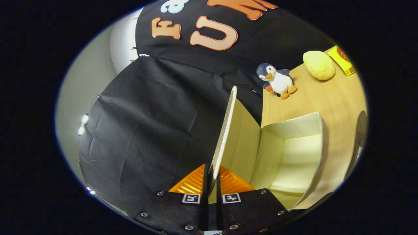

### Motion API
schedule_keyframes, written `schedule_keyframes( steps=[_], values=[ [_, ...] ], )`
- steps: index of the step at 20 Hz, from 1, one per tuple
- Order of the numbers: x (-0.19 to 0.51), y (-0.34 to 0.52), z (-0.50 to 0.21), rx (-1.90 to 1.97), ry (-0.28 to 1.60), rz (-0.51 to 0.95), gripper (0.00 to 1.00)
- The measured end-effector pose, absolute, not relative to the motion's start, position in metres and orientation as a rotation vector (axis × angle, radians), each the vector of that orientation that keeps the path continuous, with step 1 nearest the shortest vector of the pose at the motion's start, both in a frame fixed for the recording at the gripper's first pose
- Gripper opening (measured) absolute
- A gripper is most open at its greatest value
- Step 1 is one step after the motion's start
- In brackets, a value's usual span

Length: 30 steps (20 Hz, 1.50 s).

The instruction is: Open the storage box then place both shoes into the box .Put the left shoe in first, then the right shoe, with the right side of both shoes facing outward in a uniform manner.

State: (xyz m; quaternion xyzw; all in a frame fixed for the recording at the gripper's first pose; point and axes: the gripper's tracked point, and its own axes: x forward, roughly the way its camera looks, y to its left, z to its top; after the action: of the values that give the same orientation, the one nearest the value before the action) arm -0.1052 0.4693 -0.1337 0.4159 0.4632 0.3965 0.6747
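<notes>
1. Pinching the storage box's lid (225, 130) by its edge, we have the gripper (211, 178) with both fingers pressed on it; the lid stands raised and the storage box (294, 153) lies open and empty just beyond, on the wooden desk (329, 98).
2. We judge the thin lid could slip from so shallow a pinch and fall shut.
3. Swinging further may drag the light box toward the penguin plush (276, 80) near the desk's far edge.

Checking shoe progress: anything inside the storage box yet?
The storage box looks bare inside: walls, no shoes. Its near bottom corner is hidden by the tool, shut on the lid.
</notes>
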Motion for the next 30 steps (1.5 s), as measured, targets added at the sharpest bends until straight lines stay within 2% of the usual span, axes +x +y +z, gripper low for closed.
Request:
schedule_keyframes(
  steps=[4,8,9,14,20,22,30],
  values=[
    [-0.108,0.501,-0.13,0.95,1.051,0.902,0.19],
    [-0.125,0.523,-0.139,0.894,1.097,0.938,0.41],
    [-0.131,0.526,-0.146,0.871,1.12,0.953,0.44],
    [-0.134,0.524,-0.15,0.843,1.136,0.979,0.66],
    [-0.153,0.479,-0.134,0.697,1.026,1.044,0.81],
    [-0.146,0.445,-0.156,0.613,0.992,0.99,0.87],
    [-0.108,0.281,-0.256,0.373,0.961,0.642,0.92]
  ],
)
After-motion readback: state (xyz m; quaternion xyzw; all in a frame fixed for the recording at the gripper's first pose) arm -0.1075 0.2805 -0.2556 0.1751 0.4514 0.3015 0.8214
